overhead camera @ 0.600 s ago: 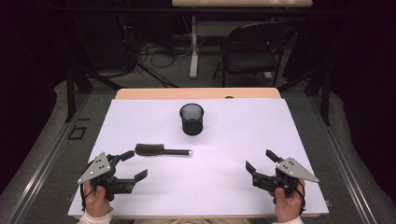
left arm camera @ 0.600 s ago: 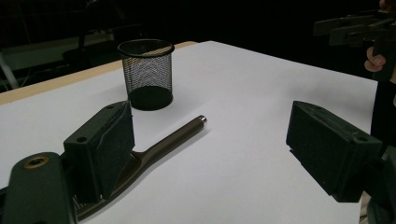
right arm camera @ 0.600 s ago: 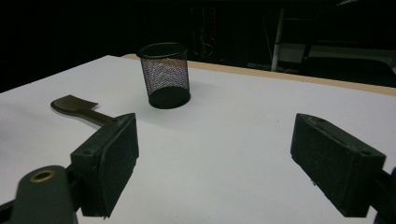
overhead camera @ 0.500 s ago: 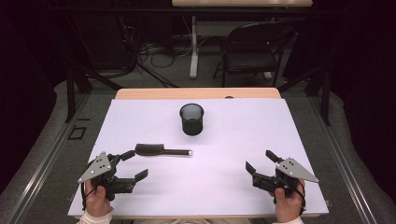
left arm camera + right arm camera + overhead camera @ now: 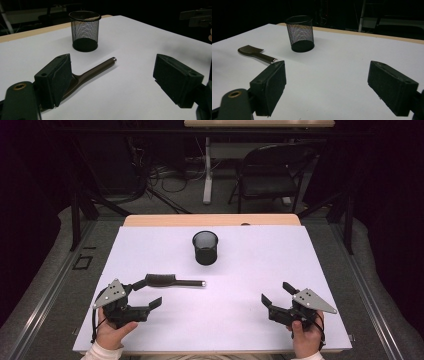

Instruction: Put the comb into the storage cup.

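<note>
A dark hairbrush (image 5: 170, 281) with a metal-tipped handle lies flat on the white table top (image 5: 250, 270), left of centre. Behind it stands a black mesh cup (image 5: 205, 247), upright and empty. My left gripper (image 5: 148, 293) is open at the front left, its far jaw right beside the brush head and nothing between the jaws. In the left gripper view the brush (image 5: 100, 67) runs out from behind the left jaw toward the cup (image 5: 85, 31). My right gripper (image 5: 277, 294) is open at the front right, holding nothing. Its view has the brush (image 5: 254, 53) and cup (image 5: 300, 33) ahead.
The wooden table edge (image 5: 210, 220) runs along the back. A folding chair (image 5: 270, 175) and cables stand on the floor beyond. The other gripper (image 5: 197, 17) appears at the top right of the left gripper view.
My left gripper has edged slightly forward and right, closer to the brush head. The right gripper, brush and cup have stayed put.
</note>
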`<state>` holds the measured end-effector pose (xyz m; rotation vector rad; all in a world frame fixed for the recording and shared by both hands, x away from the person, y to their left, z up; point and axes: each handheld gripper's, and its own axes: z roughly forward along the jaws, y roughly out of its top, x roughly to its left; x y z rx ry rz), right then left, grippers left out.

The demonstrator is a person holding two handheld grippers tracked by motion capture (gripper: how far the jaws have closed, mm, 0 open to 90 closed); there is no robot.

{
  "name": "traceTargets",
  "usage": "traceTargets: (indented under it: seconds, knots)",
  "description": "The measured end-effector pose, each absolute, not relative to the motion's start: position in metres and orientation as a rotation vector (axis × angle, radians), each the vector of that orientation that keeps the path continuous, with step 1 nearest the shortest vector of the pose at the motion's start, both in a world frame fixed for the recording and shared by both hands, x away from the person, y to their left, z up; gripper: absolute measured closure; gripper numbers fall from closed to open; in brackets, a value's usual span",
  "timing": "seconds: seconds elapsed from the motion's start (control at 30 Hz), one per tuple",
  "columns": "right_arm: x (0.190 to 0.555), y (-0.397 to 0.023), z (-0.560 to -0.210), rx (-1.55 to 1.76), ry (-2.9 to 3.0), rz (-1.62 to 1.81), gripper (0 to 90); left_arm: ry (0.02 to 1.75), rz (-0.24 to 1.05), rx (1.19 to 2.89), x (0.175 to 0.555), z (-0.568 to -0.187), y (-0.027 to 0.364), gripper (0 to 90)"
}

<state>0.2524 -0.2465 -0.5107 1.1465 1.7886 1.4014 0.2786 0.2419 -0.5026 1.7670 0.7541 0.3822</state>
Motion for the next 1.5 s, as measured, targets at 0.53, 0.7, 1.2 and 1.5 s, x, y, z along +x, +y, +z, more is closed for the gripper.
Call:
traceTargets:
  seconds: [0.53,0.7,1.2,1.5]
  knots:
    - [0.256,-0.245,-0.513,1.158,1.794,1.378,15.1,0.795,0.378,1.791,0.278,-0.493,0.242,21.1]
    - [0.258,-0.243,-0.514,1.151,1.809,1.363,15.1,0.817,0.376,1.767,0.281,-0.482,0.243,26.5]
    - [0.259,-0.241,-0.516,1.158,1.814,1.356,15.1,0.907,0.371,1.803,0.302,-0.468,0.236,36.9]
    - [0.260,-0.242,-0.518,1.162,1.821,1.351,15.1,0.965,0.375,1.844,0.318,-0.464,0.228,37.9]
